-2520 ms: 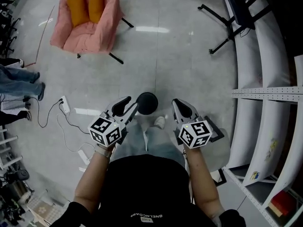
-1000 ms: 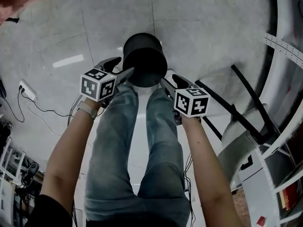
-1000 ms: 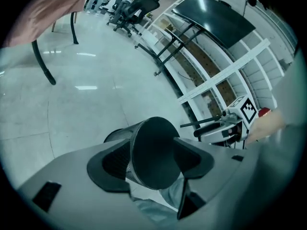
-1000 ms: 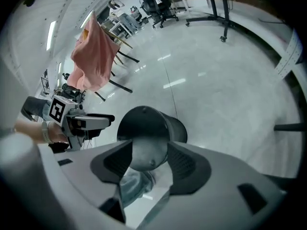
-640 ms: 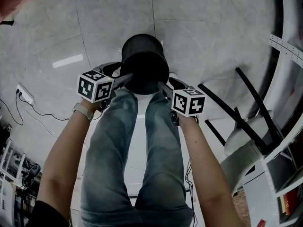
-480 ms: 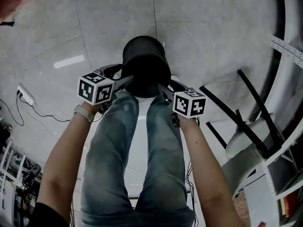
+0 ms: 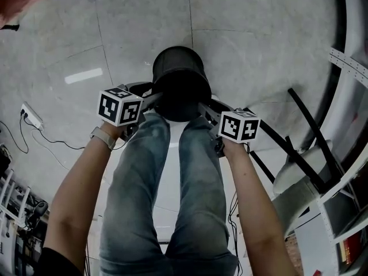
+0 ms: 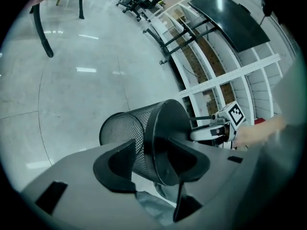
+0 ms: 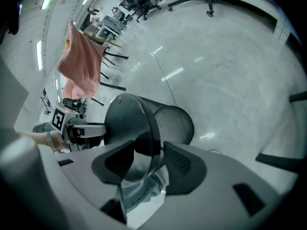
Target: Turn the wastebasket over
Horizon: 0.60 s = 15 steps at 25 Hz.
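Room: pale grey floor (image 7: 259, 33), white shelving (image 8: 225, 85) on the right, a pink chair (image 9: 79, 66) well off
Left claw (image 8: 151, 163): about half wide and just been closing; it straddles the rim (image 8: 149, 128) of the basket (image 7: 179, 68), one jaw inside the mouth and one on the mesh outside, pads not plainly pressing
Right claw (image 9: 147, 163): fairly wide, also just been closing; astride the opposite side of the rim in the same way
Basket: black wire mesh, on the floor just ahead of the person's legs (image 7: 190, 171), between the two claws, apparently mouth up
Handling: probably light and stiff; the mesh wall may give a little under a pinch, and the smooth solid rim band could slip
Hold: the rim band at two opposite points, which gives an axis to roll it about
Contents: the mouth reads dark, nothing seen inside; small scraps cannot be ruled out
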Tool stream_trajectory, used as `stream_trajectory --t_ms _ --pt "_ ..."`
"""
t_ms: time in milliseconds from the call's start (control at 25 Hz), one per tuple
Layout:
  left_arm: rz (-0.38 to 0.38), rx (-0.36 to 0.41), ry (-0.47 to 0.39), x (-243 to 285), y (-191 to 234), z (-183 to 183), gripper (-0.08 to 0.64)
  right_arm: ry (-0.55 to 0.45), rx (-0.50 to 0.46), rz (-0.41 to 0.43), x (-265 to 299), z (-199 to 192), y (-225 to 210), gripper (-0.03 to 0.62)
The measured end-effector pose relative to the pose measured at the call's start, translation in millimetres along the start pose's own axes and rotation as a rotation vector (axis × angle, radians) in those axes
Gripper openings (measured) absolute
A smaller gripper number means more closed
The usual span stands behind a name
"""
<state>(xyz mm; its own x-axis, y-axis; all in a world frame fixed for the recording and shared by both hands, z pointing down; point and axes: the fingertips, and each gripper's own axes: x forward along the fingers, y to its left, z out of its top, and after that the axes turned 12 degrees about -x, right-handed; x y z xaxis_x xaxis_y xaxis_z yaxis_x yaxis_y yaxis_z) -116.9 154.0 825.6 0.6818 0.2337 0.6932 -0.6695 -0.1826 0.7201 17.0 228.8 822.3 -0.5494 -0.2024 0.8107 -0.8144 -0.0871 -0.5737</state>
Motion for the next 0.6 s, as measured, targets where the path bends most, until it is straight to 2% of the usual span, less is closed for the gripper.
stream_trajectory --t_ms 160,400,600 --pt "-0.014 -0.036 0.023 -10.0 -5.2 -0.5 0.189 0.06 0.018 0.041 -5.0 2.0 5.7 0.195" --pt "-0.05 -0.092 0.054 -22.7 -7.3 -4.3 0.176 0.172 0.041 0.075 -1.4 -18.1 17.9 0.196" --pt "-0.053 -0.059 0.05 -24.6 1.2 -8.6 0.176 0.145 0.051 0.03 11.1 -25.7 23.1 0.196"
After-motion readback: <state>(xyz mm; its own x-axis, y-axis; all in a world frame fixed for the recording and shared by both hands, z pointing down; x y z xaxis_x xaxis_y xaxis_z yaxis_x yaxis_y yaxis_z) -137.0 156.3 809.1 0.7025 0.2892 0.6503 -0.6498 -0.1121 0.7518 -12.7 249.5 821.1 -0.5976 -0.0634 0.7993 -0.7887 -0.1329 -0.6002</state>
